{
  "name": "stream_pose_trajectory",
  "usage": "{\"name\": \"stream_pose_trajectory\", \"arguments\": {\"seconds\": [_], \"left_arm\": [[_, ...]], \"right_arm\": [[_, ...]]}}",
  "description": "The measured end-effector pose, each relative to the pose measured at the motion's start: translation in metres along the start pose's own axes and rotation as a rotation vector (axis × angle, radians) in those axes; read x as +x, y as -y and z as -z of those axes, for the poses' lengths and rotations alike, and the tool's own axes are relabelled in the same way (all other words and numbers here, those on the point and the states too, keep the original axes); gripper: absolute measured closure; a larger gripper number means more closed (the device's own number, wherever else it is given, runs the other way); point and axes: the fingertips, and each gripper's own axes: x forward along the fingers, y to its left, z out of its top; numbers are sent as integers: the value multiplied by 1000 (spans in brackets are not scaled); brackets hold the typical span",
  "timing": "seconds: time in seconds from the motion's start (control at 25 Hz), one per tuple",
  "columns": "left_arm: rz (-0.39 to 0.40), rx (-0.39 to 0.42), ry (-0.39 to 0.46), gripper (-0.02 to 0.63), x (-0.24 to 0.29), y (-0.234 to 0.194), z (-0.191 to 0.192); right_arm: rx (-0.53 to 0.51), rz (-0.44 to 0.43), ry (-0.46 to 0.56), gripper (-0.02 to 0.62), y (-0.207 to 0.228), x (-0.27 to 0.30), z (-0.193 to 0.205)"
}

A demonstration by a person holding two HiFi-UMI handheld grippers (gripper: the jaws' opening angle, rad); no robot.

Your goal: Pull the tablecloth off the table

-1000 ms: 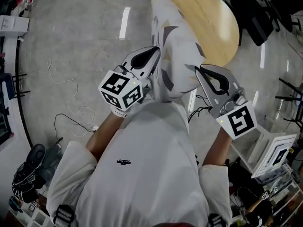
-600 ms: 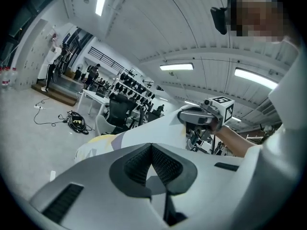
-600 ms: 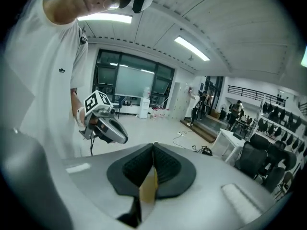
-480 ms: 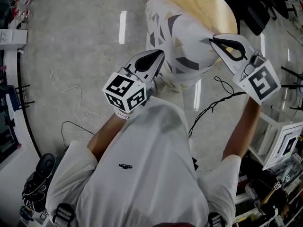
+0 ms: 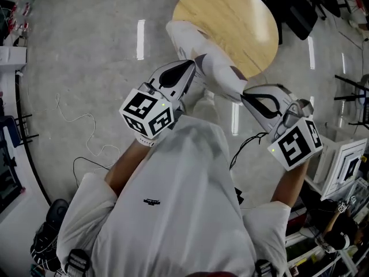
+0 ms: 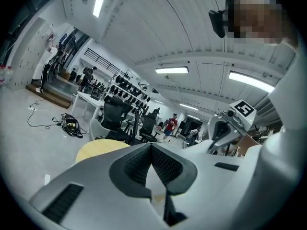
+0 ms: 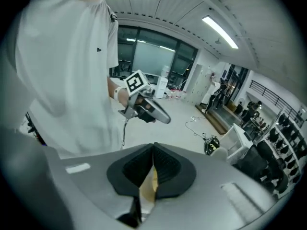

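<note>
cannot see the near rim of the table [image 5: 230,16] from the head view, covered there by the tablecloth [image 5: 214,71]. cannot follow the cloth ends inside the left tool [image 5: 191,65] and the right tool [image 5: 245,94]: only thin slivers between the pressed jaws in both gripper views. too small to tell much of the far people [image 6: 171,124]. cannot see most of the table in the left gripper view either, behind the tool body.

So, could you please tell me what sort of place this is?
Probably a large open office or lab hall: rows of black office chairs at white desks, loose cables on a polished floor, strip lights overhead.
</note>
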Motion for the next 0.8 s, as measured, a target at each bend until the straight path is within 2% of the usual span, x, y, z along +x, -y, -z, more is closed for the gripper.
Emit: {"name": "stream_pose_trajectory", "arguments": {"seconds": [0.16,0.4,0.56,0.8], "left_arm": [[18,-1,1,598,2,7,1],[56,15,-24,598,-6,15,5],[93,71,-74,598,-24,24,15],[95,66,-91,598,-22,30,20]], "right_arm": [[10,-105,13,583,-40,-6,-7],[75,-143,53,583,-52,11,-14],[45,-229,28,583,-85,33,-26],[0,-306,36,583,-99,42,-24]]}}
